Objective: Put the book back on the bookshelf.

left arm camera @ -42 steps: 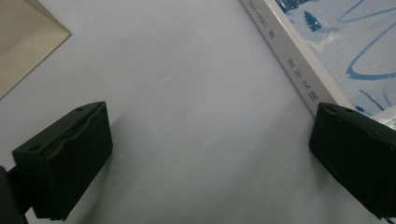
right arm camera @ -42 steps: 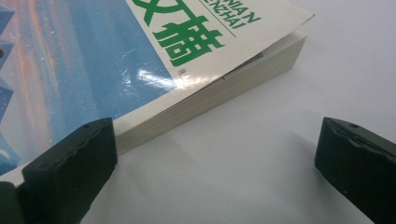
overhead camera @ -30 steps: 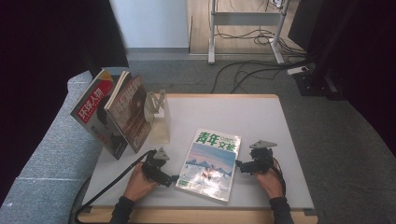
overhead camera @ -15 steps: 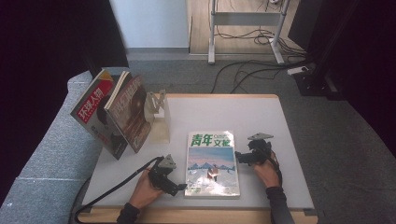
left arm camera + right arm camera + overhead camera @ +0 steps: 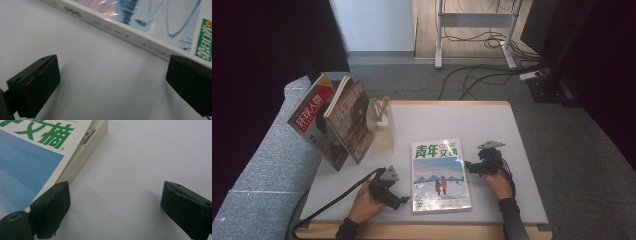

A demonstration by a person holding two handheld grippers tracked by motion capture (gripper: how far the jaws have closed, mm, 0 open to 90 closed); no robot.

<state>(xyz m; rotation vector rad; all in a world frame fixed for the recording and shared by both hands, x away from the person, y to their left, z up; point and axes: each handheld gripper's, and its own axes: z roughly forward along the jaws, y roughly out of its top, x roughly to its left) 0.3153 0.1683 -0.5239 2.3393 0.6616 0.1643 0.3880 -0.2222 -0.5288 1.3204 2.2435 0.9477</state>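
A magazine (image 5: 439,175) with green title characters and a blue mountain cover lies flat on the white table (image 5: 492,125). My left gripper (image 5: 404,201) rests on the table just off the magazine's lower left corner. In the left gripper view it (image 5: 112,67) is open, with the magazine's white spine (image 5: 150,22) running across ahead of the jaws. My right gripper (image 5: 468,166) sits at the magazine's right edge. In the right gripper view it (image 5: 116,192) is open too, with the page edge and cover (image 5: 37,157) beside its left jaw and bare table between the jaws.
Two magazines, one red-titled (image 5: 314,125) and one brown (image 5: 352,120), lean upright at the table's left edge against a pale holder (image 5: 382,127). A grey cushion (image 5: 262,170) borders the table on the left. Cables and a metal stand (image 5: 477,20) lie on the floor beyond.
The magazine has turned from tilted to square with the table and shifted a little. My left gripper has slid back toward the front edge. The right gripper stays by the right edge.
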